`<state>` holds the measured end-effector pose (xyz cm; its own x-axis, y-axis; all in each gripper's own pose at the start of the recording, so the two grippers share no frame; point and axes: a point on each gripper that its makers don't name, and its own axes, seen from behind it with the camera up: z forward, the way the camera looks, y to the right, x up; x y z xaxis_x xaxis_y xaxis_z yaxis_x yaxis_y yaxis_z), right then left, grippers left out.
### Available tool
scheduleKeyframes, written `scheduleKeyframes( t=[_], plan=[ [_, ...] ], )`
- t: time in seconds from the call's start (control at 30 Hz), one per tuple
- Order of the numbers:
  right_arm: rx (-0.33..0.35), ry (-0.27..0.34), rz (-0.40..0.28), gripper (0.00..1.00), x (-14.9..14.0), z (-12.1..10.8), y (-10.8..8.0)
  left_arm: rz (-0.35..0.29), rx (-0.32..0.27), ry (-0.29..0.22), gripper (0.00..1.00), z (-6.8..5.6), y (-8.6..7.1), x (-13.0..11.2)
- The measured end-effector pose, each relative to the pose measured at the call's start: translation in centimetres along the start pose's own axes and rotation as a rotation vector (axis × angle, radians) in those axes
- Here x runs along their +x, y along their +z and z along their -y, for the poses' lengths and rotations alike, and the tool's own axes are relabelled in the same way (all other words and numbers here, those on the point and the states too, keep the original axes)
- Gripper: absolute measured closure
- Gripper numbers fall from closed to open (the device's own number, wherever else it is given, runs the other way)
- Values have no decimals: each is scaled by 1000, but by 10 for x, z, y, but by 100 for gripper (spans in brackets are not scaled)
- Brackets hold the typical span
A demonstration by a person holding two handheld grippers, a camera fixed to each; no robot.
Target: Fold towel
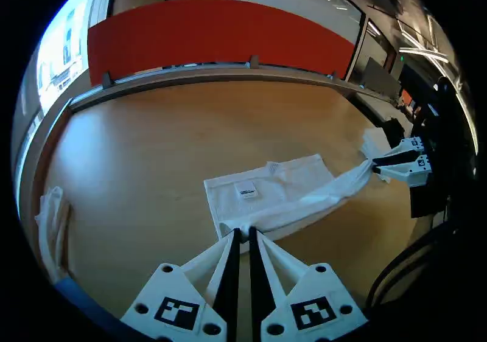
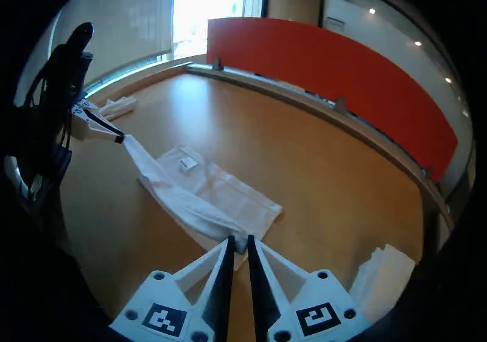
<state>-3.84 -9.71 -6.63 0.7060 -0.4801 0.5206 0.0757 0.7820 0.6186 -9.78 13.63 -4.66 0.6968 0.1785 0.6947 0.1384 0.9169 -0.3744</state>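
A white towel (image 1: 274, 190) lies on the wooden table (image 1: 152, 153), its near edge lifted into a stretched band between both grippers. In the left gripper view my left gripper (image 1: 242, 233) is shut on one lifted corner, and the right gripper (image 1: 389, 164) pinches the other end at the far right. In the right gripper view my right gripper (image 2: 239, 241) is shut on its corner of the towel (image 2: 213, 196), and the left gripper (image 2: 115, 136) holds the far end at the upper left. A small label (image 1: 246, 190) faces up on the flat part.
A stack of folded white towels (image 1: 374, 141) sits behind the right gripper, also at the lower right (image 2: 383, 275). Another white cloth (image 1: 52, 220) lies near the table's left edge (image 2: 119, 106). An orange partition (image 1: 219, 34) lines the far side of the table.
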Motion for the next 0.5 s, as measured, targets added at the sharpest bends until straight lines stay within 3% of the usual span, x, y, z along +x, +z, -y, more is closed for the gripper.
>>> scheduleKeyframes(
  t=[0.5],
  plan=[
    [15, 40, 49, 84, -16, -12, 37, 48, 1, -12, 90, 13, 41, -9]
  ],
)
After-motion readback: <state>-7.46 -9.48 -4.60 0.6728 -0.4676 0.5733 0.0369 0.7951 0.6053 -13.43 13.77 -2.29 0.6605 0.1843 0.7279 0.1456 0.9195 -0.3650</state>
